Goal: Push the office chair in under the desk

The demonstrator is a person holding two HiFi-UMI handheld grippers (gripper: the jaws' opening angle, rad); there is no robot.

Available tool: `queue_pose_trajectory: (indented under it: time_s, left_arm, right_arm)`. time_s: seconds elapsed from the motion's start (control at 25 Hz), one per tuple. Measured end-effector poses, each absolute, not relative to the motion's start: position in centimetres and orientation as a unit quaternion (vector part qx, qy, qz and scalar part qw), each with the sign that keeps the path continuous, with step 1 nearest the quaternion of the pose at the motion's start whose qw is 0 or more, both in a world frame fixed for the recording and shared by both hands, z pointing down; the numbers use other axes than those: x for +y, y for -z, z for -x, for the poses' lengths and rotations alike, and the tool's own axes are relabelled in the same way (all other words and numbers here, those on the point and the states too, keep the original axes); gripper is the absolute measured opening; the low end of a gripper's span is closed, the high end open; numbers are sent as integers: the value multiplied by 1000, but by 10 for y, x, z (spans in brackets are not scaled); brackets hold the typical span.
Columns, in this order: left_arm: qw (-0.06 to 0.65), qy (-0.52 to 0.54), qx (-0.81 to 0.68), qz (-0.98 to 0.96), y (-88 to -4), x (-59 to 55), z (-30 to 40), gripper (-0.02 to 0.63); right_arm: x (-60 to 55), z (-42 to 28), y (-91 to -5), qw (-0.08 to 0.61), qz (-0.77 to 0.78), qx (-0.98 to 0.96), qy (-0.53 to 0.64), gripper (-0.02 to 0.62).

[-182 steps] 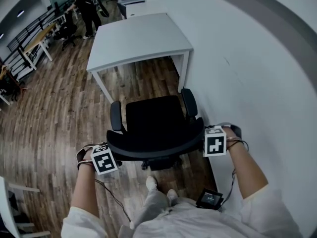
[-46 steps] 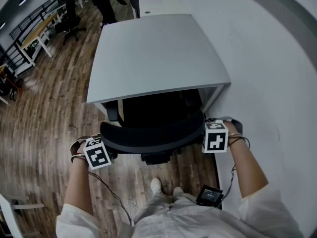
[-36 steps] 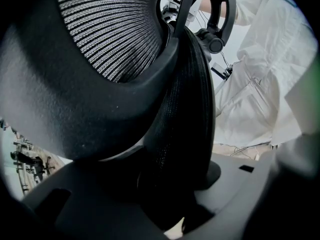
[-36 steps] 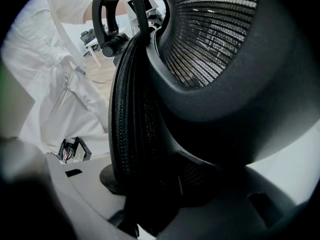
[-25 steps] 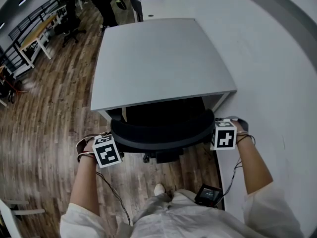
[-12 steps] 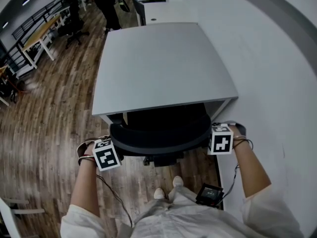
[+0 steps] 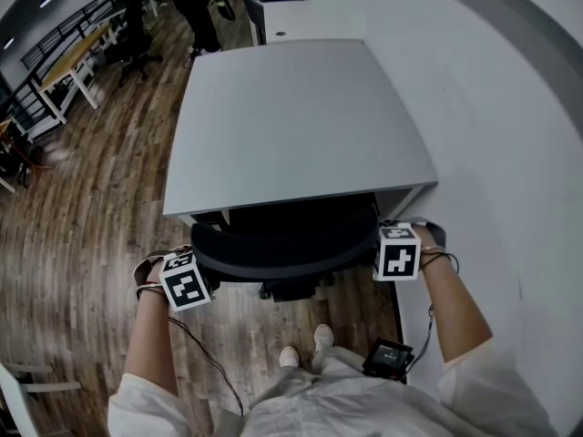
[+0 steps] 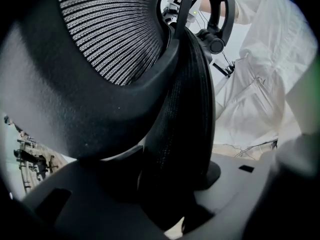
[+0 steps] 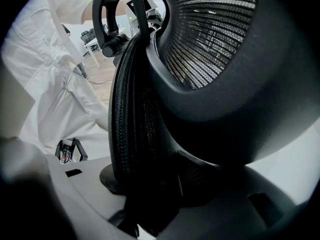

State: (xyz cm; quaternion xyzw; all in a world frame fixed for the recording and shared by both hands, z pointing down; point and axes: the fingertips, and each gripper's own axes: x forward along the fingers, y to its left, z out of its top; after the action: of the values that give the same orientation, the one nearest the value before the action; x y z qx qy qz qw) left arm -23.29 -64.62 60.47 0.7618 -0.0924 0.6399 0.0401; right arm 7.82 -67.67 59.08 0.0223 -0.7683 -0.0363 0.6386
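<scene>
As desk [image 7: 301,116] covers it, chair [image 7: 284,247] half hidden

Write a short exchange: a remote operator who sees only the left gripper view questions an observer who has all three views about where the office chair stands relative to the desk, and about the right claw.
Operator: My left claw is closed on the backrest rim. Is the chair under the desk?
Observer: In the head view, the front of the office chair goes beneath the desk. The backrest stands just outside the desk's near edge.
Operator: Is the right claw gripping too?
Observer: Yes. The right gripper view shows the right claw with its jaws closed on the rim's other end.
</scene>
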Motion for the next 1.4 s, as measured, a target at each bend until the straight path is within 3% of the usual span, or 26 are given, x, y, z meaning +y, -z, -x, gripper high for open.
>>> queue_pose_trajectory:
  time_s: [1.4]
  left_arm:
    - [55, -641, -100, -759, -610, -735, 248, 207]
  right_arm:
    - [-775, -73, -598, 645, -21, -764, 31, 219]
